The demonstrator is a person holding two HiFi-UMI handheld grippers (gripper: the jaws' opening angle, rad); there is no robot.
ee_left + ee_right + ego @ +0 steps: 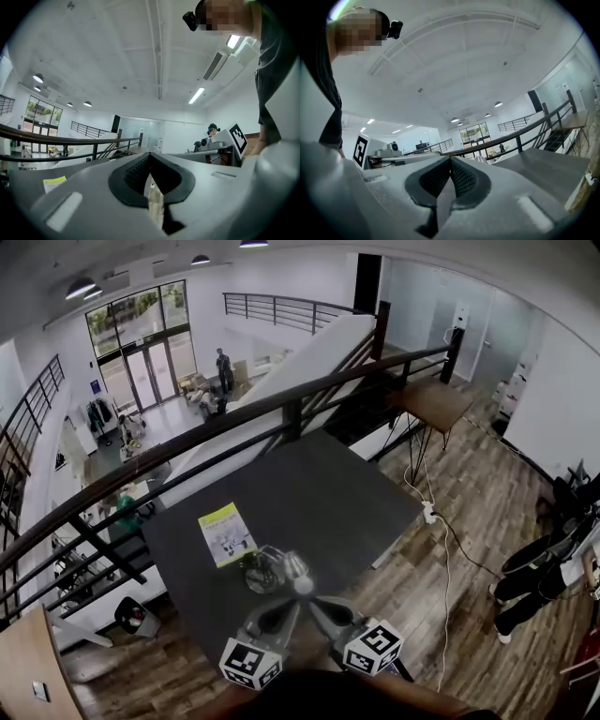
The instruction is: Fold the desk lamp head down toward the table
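The head view showed the desk lamp (270, 570) on the dark table (328, 484), just in front of the tips of both tools. Neither gripper view showed the lamp. Both looked level, toward the railing (95, 149) and the ceiling. The left gripper (150, 157) had its jaws pressed together with nothing between them. The right gripper (450, 159) was also closed and empty. The left gripper view caught the marker cube (236, 138) of the other tool at its right side. A yellow-green leaflet (226, 533) lay on the table ahead of the left gripper, a little to its left. Its print was too small to read.
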